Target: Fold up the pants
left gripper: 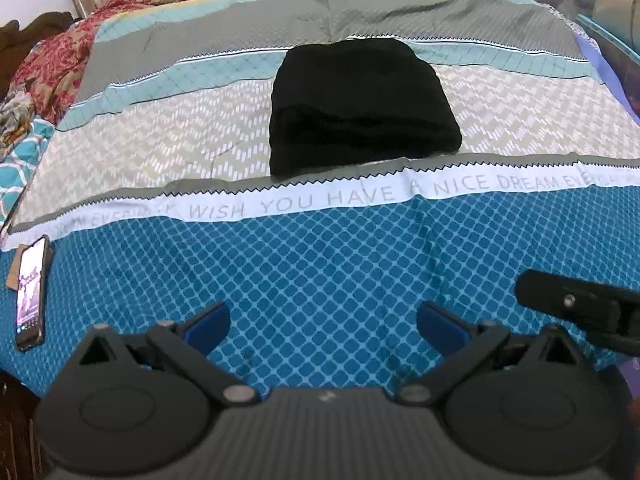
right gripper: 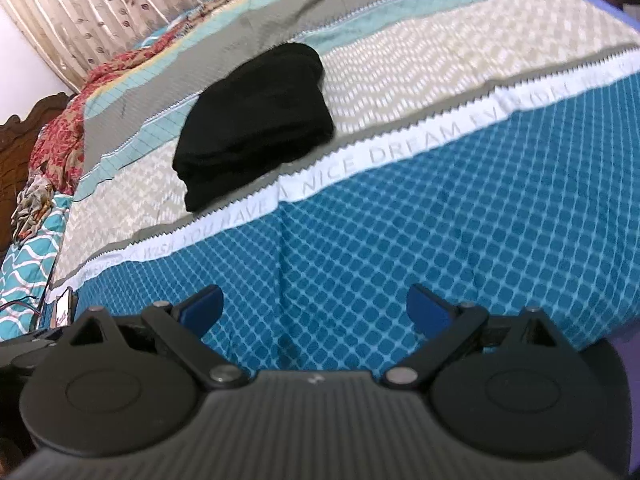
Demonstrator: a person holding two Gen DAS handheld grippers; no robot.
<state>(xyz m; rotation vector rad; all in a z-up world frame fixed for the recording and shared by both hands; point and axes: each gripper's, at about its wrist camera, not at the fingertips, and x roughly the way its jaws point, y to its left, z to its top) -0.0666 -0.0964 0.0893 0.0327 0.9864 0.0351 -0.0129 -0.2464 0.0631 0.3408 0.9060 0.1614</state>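
The black pants (left gripper: 360, 108) lie folded in a compact stack on the bed, across the beige zigzag band of the bedspread. They also show in the right wrist view (right gripper: 256, 124), up and to the left. My left gripper (left gripper: 322, 326) is open and empty, low over the blue diamond part of the spread, well short of the pants. My right gripper (right gripper: 314, 308) is open and empty too, also back near the front edge of the bed. Part of the right gripper shows at the right edge of the left wrist view (left gripper: 576, 300).
A phone (left gripper: 30, 292) lies on the bed's left edge. Red floral bedding (left gripper: 60, 64) is bunched at the far left, with a curtain (right gripper: 80, 12) behind. The bedspread (left gripper: 320, 248) carries a white printed text band.
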